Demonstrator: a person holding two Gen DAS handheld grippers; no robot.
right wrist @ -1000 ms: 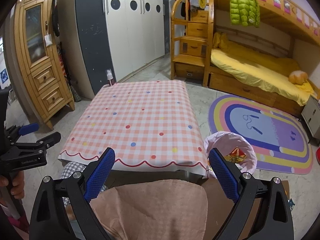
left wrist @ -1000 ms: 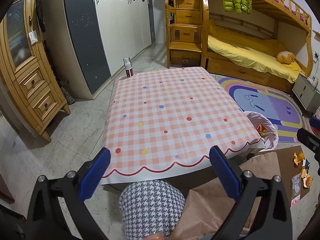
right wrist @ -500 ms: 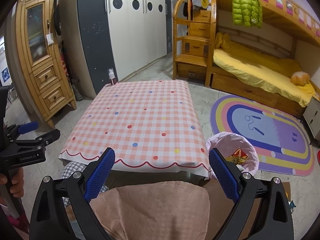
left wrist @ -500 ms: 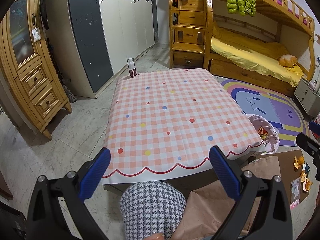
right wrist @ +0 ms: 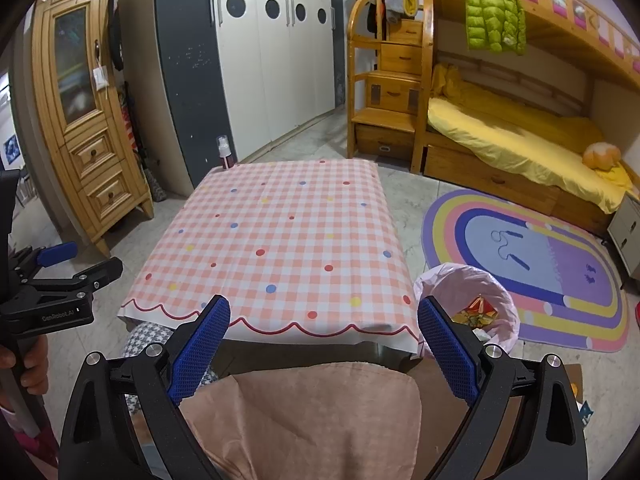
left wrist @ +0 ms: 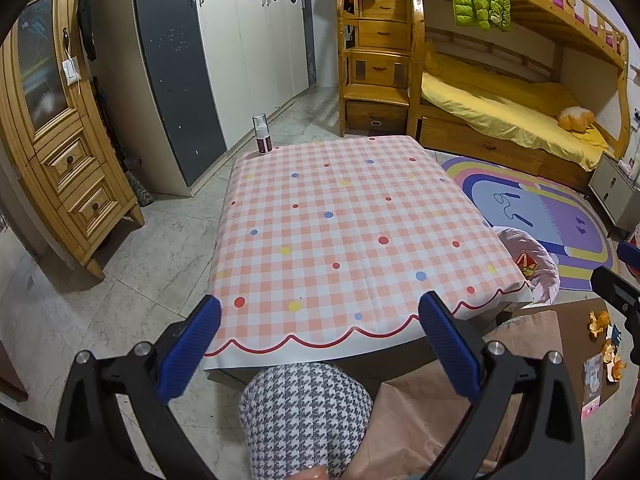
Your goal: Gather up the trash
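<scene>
Both the left hand-held gripper (left wrist: 316, 322) and the right hand-held gripper (right wrist: 323, 320) are held wide and empty above a surface (left wrist: 352, 224) cleared except for a bottle (left wrist: 262, 134), wrappers (right wrist: 478, 312) being already binned beside the right one, while peel scraps (left wrist: 600, 318) remain uncollected at lower right.

Pink-lined bin (right wrist: 468, 304) beside the table holds colourful wrappers (right wrist: 478, 314).

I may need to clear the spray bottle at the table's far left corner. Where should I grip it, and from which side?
Probably the spray bottle by its dark lower body, below the clear cap. It stands upright and alone at the corner of the table, so a level approach across the cloth from the near side looks open. The left gripper, fingers apart and holding nothing, is on that side.
</scene>
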